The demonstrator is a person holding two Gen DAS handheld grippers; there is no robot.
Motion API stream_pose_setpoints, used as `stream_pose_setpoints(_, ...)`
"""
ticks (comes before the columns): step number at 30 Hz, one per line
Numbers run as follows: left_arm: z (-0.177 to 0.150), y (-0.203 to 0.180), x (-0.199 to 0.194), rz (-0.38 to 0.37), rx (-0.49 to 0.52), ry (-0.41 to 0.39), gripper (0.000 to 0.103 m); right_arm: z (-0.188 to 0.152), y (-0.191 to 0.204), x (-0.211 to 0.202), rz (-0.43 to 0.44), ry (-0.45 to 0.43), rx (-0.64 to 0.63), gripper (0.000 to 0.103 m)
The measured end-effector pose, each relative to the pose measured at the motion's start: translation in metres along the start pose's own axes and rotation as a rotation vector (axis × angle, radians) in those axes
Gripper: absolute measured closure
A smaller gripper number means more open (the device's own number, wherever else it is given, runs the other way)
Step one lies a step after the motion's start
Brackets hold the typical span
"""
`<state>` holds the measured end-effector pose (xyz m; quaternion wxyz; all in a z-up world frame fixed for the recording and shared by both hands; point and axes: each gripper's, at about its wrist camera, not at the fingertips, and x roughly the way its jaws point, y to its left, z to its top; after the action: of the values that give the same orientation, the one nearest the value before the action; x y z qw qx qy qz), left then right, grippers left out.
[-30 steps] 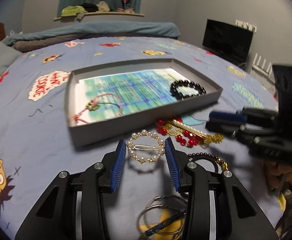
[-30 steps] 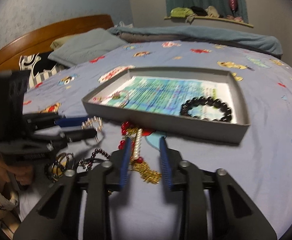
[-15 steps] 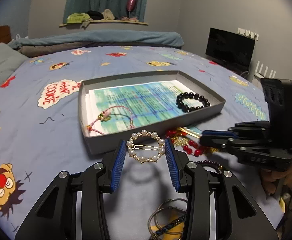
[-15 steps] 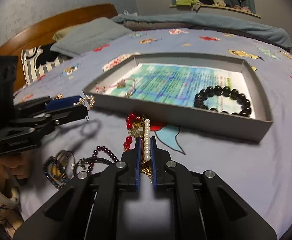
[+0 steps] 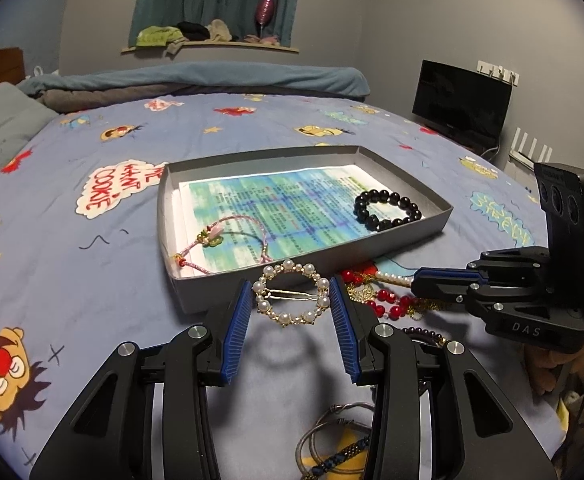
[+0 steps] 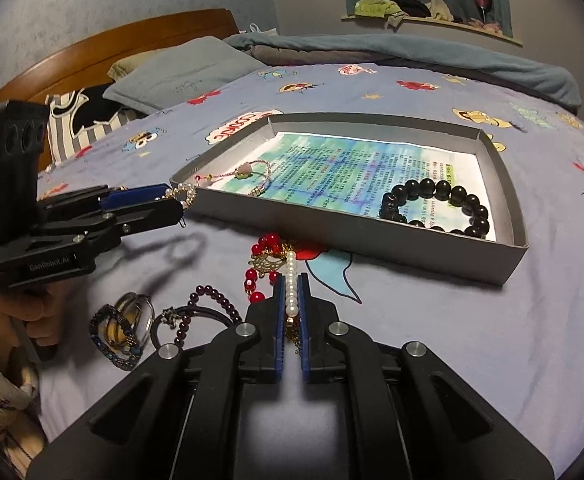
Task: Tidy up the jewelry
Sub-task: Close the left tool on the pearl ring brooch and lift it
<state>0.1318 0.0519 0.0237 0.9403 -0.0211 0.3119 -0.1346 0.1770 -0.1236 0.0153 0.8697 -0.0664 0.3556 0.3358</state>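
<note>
The left gripper (image 5: 292,306) pinches the round pearl-rimmed gold hair clip (image 5: 291,298) just short of the grey cardboard tray (image 5: 404,236); it could snag the wall. The right gripper (image 6: 290,304), nearly closed, clamps the white pearl bar pin (image 6: 291,284), pointing trayward; its gold chain, apparently tangled with red beads (image 6: 257,276), may drag them.

Dim room, sharp pics, soft shadows, fisheye-warped dark edges.

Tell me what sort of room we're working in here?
A bedroom, most likely: the jewelry tray sits on a bed with a cartoon-print sheet, with pillows against a wooden headboard.
</note>
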Motion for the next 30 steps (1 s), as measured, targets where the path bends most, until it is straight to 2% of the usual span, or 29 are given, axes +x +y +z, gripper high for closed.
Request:
stream_pose_setpoints(10,0.000,-0.002,0.007,-0.004,-0.007,0.007,0.062,-0.017,-0.020,-0.023,-0.040,0.005,-0.007,0.097)
stream_pose_setpoints(16,0.003,-0.005,0.009,-0.002,-0.006,0.001,0.062,-0.022,-0.039,-0.044,-0.035,-0.043,0.042,0.097)
stream_pose_setpoints(22,0.007,-0.012,0.016,0.006,0.005,0.000,0.062,-0.008,-0.042,-0.058,-0.024,-0.112,0.063,0.097)
stream_pose_setpoints(30,0.025,-0.008,0.027,0.018,-0.021,-0.031,0.062,0.025,-0.044,-0.050,-0.026,-0.149,0.068,0.097)
